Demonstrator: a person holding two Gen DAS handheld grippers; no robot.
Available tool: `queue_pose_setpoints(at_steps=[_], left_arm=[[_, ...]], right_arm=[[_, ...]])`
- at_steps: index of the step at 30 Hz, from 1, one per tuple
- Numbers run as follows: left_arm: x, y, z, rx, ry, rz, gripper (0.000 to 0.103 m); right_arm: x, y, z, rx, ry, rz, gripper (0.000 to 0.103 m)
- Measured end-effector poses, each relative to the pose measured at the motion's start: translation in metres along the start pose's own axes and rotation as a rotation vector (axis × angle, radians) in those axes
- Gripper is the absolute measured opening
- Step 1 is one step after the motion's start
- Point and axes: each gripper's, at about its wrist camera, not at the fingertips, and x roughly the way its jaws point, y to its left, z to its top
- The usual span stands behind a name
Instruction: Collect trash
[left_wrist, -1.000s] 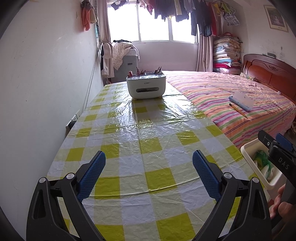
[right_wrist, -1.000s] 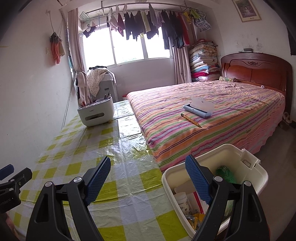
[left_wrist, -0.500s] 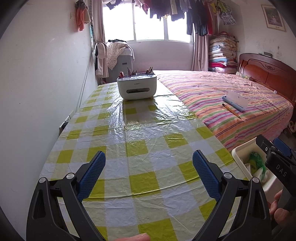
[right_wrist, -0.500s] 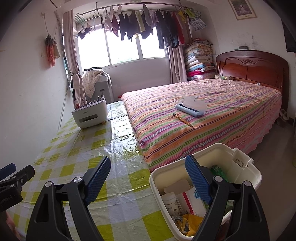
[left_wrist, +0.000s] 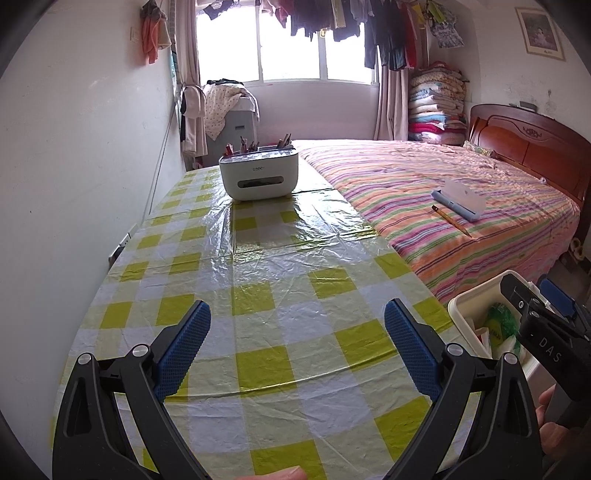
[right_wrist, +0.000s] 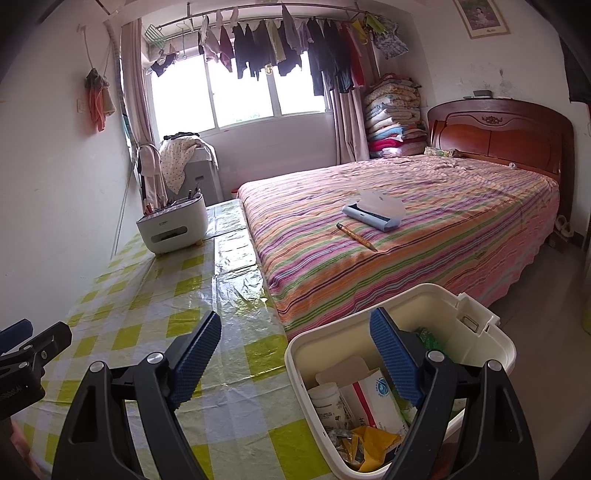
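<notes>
With both the left gripper (left_wrist: 295, 347) and right gripper (right_wrist: 295, 354) spread and empty, we should scan the checked tablecloth (left_wrist: 258, 280) before leaving the white bin (right_wrist: 476, 332).

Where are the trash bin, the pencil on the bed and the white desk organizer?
trash bin (right_wrist: 402, 303): right wrist view, far rim of the white tub.
pencil (right_wrist: 356, 237): right wrist view, middle of its shaft on the striped bedspread.
desk organizer (left_wrist: 258, 177): left wrist view, front face above the slot.
</notes>
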Motion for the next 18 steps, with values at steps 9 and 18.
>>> queue_pose_setpoints(at_steps=[9, 18], left_arm=[[0.0049, -0.0023, -0.0009, 0.005, 0.023, 0.001, 0.094], [0.0038, -0.005, -0.0006, 0.018, 0.017, 0.006, 0.095]], right_arm=[[-0.0004, -0.0012, -0.0004, 0.002, 0.0, 0.0, 0.081], [-0.0009, 0.0003, -0.0005, -0.001, 0.002, -0.002, 0.081]])
